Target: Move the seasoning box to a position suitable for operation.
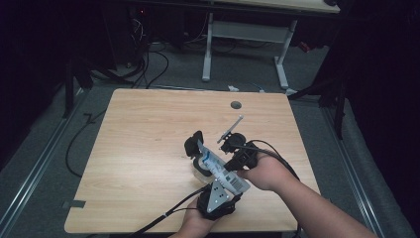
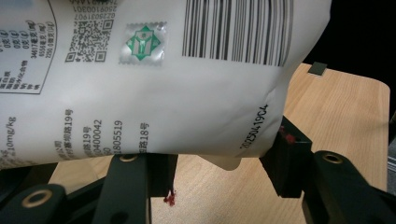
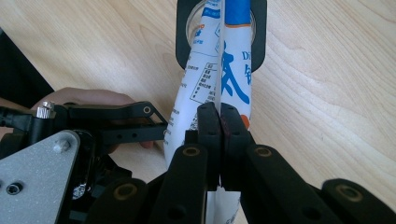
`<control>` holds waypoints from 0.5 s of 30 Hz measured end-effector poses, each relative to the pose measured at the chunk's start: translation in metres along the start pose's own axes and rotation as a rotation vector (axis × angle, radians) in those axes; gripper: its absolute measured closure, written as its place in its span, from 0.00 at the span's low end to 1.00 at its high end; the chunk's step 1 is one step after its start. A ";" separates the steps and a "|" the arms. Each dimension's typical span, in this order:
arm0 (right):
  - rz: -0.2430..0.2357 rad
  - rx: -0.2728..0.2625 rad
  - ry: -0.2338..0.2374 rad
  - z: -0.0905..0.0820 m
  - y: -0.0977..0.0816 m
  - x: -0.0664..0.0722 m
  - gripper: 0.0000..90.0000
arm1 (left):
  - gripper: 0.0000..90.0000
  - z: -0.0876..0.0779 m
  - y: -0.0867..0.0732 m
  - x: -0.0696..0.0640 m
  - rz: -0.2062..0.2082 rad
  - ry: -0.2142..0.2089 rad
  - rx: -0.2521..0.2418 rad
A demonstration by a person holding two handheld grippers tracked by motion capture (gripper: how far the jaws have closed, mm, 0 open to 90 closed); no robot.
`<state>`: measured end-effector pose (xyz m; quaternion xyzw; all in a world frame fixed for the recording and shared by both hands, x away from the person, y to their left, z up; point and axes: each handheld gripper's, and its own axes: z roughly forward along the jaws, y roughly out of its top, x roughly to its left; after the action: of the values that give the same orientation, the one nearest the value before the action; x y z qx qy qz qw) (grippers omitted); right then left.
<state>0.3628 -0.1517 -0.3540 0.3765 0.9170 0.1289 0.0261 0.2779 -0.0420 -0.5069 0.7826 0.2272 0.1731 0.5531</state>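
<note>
Pinching the pouch (image 3: 219,70) with the right gripper (image 3: 220,116), jaws all but meeting on the flat seam along its back, just this side of the glass (image 3: 196,28). Holding the left gripper (image 2: 224,163) partly open, beside the glass on the person's side, jaws standing either side of the pouch's barcode end; not telling clearly whether the pads are pressing on it. Lying aslant above the table (image 1: 138,148), long axis running from the barcode end nearest the person up to the glass, far end pointing at the glass mouth and hanging over it. Facing the left gripper's camera with the printed back, and turning the blue-lettered side away from it.
</note>
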 end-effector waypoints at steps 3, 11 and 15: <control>-0.007 -0.006 -0.002 0.001 0.000 -0.001 0.99 | 0.57 0.000 0.001 0.000 -0.001 0.000 0.002; -0.008 -0.022 -0.001 0.001 0.000 -0.003 1.00 | 0.57 0.001 0.001 0.002 -0.003 0.004 -0.001; 0.005 -0.029 0.001 0.000 0.000 -0.005 1.00 | 0.57 0.001 0.002 0.002 -0.009 0.003 -0.003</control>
<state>0.3660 -0.1551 -0.3545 0.3783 0.9141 0.1426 0.0307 0.2808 -0.0425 -0.5055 0.7806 0.2313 0.1723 0.5545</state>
